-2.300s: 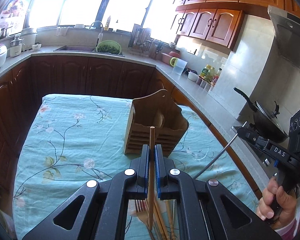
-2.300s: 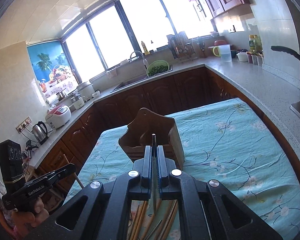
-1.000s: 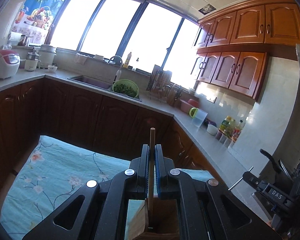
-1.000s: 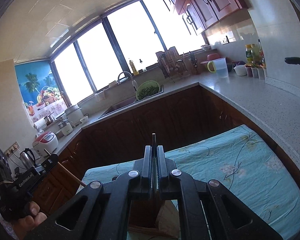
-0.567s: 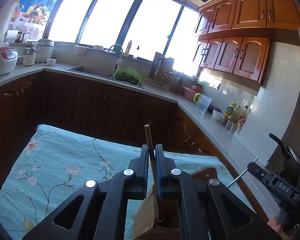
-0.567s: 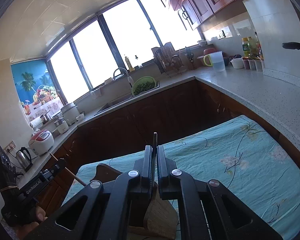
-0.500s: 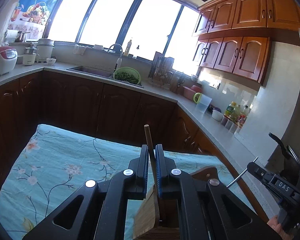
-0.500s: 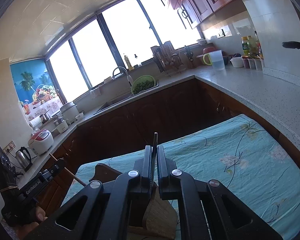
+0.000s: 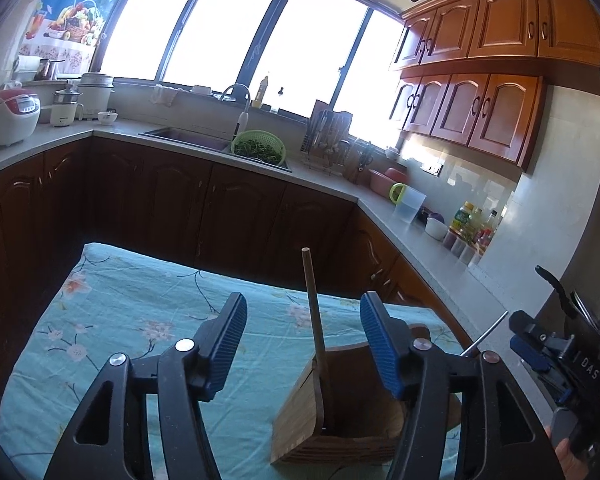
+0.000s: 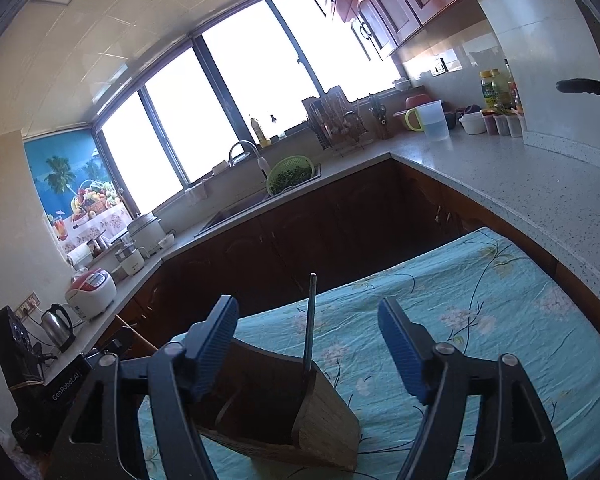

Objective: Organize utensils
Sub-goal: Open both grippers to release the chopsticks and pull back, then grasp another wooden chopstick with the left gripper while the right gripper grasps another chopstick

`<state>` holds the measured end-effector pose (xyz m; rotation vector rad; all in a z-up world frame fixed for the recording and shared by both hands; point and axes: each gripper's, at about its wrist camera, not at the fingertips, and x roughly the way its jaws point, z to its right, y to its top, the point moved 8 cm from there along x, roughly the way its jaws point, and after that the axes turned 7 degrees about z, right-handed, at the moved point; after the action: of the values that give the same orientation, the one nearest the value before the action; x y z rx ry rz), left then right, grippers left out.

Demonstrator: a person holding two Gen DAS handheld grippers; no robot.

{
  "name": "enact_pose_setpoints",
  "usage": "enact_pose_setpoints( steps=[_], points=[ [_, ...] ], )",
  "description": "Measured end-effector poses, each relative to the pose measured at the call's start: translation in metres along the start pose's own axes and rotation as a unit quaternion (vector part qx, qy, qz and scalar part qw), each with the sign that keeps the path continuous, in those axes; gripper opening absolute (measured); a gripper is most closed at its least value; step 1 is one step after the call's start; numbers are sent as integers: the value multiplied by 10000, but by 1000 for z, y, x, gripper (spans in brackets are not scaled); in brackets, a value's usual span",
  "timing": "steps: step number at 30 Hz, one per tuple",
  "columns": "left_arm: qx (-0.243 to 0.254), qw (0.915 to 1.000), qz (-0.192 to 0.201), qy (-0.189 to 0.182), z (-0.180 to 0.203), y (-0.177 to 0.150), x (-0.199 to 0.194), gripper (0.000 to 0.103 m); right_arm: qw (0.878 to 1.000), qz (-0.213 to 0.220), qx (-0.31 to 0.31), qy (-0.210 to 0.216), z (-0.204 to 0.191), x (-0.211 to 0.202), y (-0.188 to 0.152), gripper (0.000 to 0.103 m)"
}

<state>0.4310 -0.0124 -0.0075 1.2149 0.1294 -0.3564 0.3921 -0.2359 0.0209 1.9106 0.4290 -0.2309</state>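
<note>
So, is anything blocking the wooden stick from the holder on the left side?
Nothing visible does. The wooden stick already stands in the wooden holder, between the left gripper pads, untouched, as its jaws are opening.

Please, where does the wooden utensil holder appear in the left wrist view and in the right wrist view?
Left wrist view: wooden utensil holder at bottom, right of centre, partly behind the right finger.
Right wrist view: holder at bottom centre, between the fingers.
Shared landmark: green colander at the sink.
</note>
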Motion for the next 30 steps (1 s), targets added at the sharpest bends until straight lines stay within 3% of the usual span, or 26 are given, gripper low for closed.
enact_pose_setpoints(
  steps=[1, 3, 4, 20, 30],
  points=[
    [-6, 10000, 1, 35, -1, -1, -6, 75, 10000, 56, 11, 31, 0, -6, 2, 83],
    [-26, 10000, 57, 64, -5, -2, -19, 80, 9999, 128, 39, 60, 0, -17, 3, 99],
    [-25, 10000, 56, 62, -6, -4, -24, 81, 9998, 172, 74, 69, 1, -24, 3, 101],
    [-10, 9990, -427, 95, -14, -55, -124, 82, 9998, -126, 178, -18, 11, -122, -55, 102],
    [-43, 9959, -898, 112, -14, -90, -165, 82, 9982, -563, 144, -164, 22, -147, -112, 102]
  ],
)
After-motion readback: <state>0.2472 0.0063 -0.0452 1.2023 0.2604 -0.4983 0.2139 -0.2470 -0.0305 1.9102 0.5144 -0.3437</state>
